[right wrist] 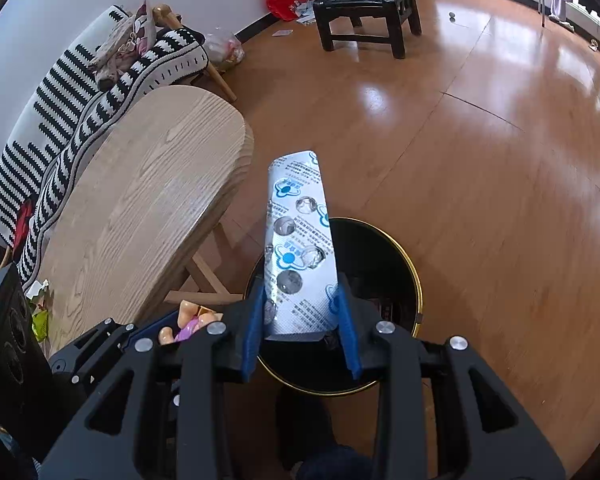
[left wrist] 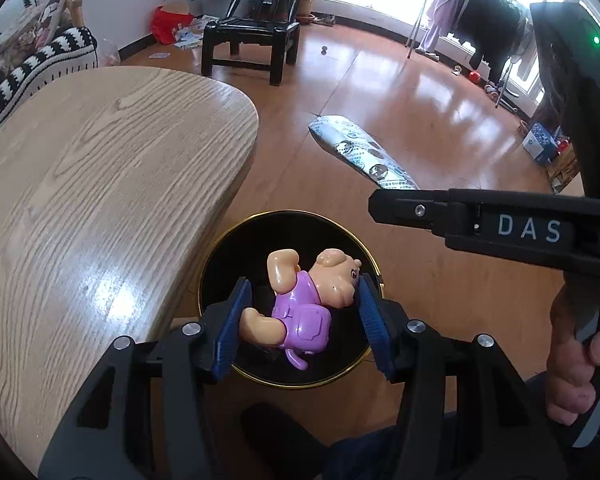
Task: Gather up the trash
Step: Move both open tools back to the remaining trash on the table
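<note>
A glossy orange-brown wooden floor [right wrist: 480, 168] fills the room, with bright windows at the far side. A pale oak table [left wrist: 100, 184] with a rounded end stands on the left, and behind it a sofa under a black-and-white striped throw [right wrist: 100, 92]. Farther back stands a black wooden chair [left wrist: 256, 28], with a red bag [left wrist: 168, 24] against the wall beside it. Clothes hang on a drying rack [left wrist: 460, 12] by the windows.

Just beside the table's rounded end stands a round black trash bin [right wrist: 408, 268] with a gold rim. Its inside is dark, and the contents cannot be made out.

The left gripper [left wrist: 304, 312] is clamped on a plastic pig toy [left wrist: 308, 304] in a purple outfit, blue pads pressing its leg and its head, directly above the bin's mouth. The right gripper [right wrist: 300, 320] is closed on the lower end of an empty foil blister pack [right wrist: 298, 236], which sticks forward from the fingers over the bin's near-left rim. Both items are above the bin, not in it.
</note>
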Demonstrator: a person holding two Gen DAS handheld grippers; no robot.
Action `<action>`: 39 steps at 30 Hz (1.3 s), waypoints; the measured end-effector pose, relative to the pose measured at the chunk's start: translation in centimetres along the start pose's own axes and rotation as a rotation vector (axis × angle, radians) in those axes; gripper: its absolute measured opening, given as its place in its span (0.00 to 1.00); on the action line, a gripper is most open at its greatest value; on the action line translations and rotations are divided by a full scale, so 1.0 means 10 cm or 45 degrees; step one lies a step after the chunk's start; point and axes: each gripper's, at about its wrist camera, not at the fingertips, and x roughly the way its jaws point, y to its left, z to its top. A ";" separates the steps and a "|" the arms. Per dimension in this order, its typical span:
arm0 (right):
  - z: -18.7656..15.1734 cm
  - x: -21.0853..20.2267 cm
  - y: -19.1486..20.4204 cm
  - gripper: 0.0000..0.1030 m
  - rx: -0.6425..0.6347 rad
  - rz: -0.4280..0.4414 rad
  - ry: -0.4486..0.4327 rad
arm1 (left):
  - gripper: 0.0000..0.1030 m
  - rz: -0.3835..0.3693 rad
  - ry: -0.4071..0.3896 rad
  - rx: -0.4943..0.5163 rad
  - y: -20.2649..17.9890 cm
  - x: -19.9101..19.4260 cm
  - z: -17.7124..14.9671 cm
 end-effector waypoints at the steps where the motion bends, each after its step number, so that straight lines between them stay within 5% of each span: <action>1: 0.01 0.00 0.02 0.33 0.001 0.003 0.000 | 0.52 -0.002 0.001 -0.001 0.00 0.02 0.01; 5: 0.02 -0.01 0.00 0.37 0.020 0.013 -0.004 | 0.58 -0.013 -0.002 -0.004 -0.01 0.03 0.05; 7: 0.03 -0.04 -0.04 0.55 0.041 0.014 -0.019 | 0.71 -0.007 -0.012 -0.009 -0.02 0.00 0.06; 19: 0.08 -0.29 0.26 0.71 -0.014 0.038 -0.145 | 0.78 0.008 -0.110 -0.018 0.10 -0.56 0.01; 28: -0.06 -0.36 1.57 0.79 -0.353 0.167 -0.168 | 0.86 0.173 -0.230 -0.188 0.79 -1.54 -0.42; 39: -0.84 -0.23 3.59 0.80 -0.790 0.383 -0.043 | 0.89 0.574 -0.323 -0.516 2.21 -2.93 -1.86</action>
